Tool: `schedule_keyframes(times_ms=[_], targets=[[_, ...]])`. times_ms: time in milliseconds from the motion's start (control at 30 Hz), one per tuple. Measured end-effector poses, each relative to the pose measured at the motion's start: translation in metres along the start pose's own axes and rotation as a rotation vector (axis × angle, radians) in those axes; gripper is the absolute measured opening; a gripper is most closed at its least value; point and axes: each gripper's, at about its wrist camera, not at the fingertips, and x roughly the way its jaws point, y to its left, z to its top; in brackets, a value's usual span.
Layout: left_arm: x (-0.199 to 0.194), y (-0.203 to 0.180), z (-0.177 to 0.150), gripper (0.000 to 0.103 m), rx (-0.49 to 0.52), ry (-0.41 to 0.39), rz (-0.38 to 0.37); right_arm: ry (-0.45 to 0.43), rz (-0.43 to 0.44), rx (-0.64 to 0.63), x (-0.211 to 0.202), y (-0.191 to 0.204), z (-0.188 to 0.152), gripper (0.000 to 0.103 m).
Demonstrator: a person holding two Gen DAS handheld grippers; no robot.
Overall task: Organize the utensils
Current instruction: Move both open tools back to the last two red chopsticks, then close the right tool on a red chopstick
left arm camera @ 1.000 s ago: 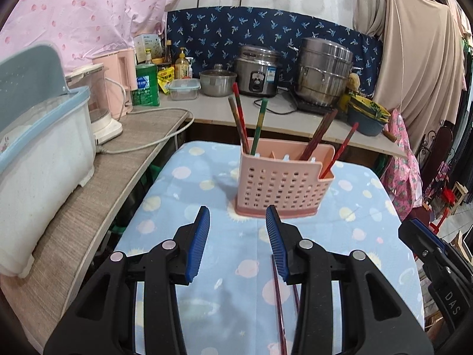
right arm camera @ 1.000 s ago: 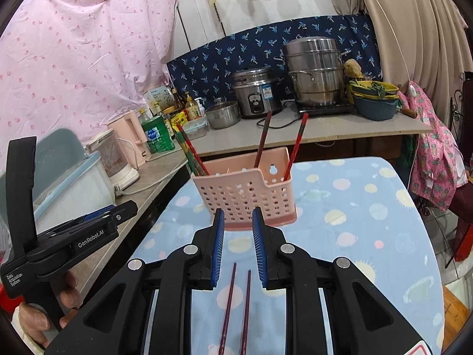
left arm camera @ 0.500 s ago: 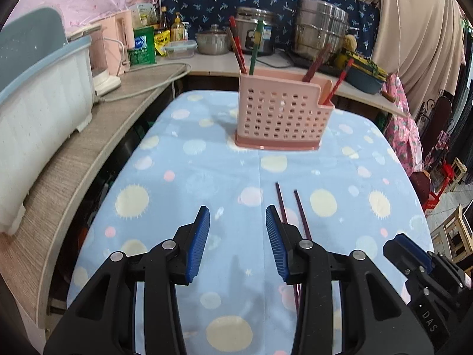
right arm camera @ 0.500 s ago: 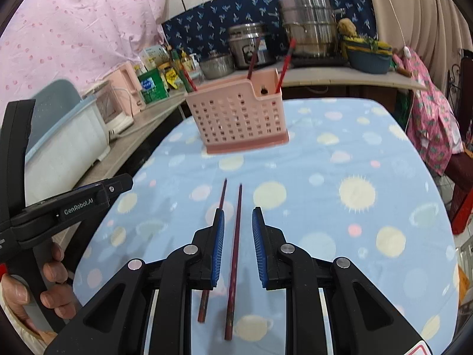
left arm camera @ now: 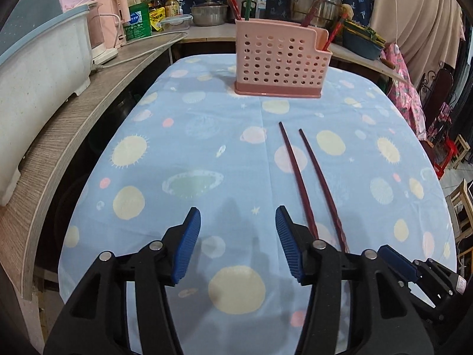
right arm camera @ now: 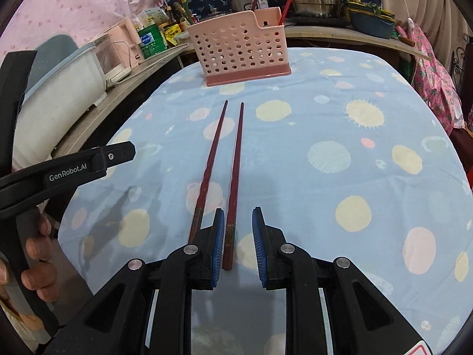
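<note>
Chopsticks are the job here: two dark red ones lie side by side on the cloth-covered surface, tips toward the pink utensil basket at the far end, well apart from it.

Left hand-held gripper hangs over bare cloth just left of the pair, its jaws opening with nothing between them. To seat well, it should shift right until the left chopstick lies between the pads, near the thick end.

Right hand-held gripper is narrowly parted, not clamped: the butt of the right chopstick lies in the gap, close beside the left pad. It probably wants centring before closing, so the stick does not roll away.

Only the right wrist view shows the person's hand around the left gripper's handle. Only the left wrist view shows the tall white tub close by on the side counter.
</note>
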Motion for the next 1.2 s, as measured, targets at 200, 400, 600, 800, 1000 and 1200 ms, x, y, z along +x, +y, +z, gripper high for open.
schedule_keyframes(times_ms=[200, 400, 600, 800, 1000, 1200], targets=[[0.006, -0.003, -0.018, 0.052, 0.014, 0.043, -0.004, 0.025, -0.006, -0.017, 0.008, 0.006, -0.010, 0.020], [0.011, -0.009, -0.029, 0.054, 0.034, 0.067, -0.008, 0.040, -0.009, -0.020, 0.013, 0.008, -0.015, 0.020], [0.013, -0.012, -0.033, 0.054, 0.042, 0.079, -0.009, 0.049, -0.016, -0.025, 0.018, 0.009, -0.017, 0.020], [0.015, -0.012, -0.034, 0.058, 0.039, 0.083, -0.010, 0.039, -0.035, -0.045, 0.019, 0.011, -0.019, 0.017], [0.014, -0.016, -0.036, 0.062, 0.048, 0.083, -0.020, 0.041, -0.040, -0.021, 0.019, 0.003, -0.018, 0.007], [0.017, -0.024, -0.037, 0.067, 0.055, 0.092, -0.037, 0.033, -0.052, 0.013, 0.015, -0.007, -0.018, 0.007]])
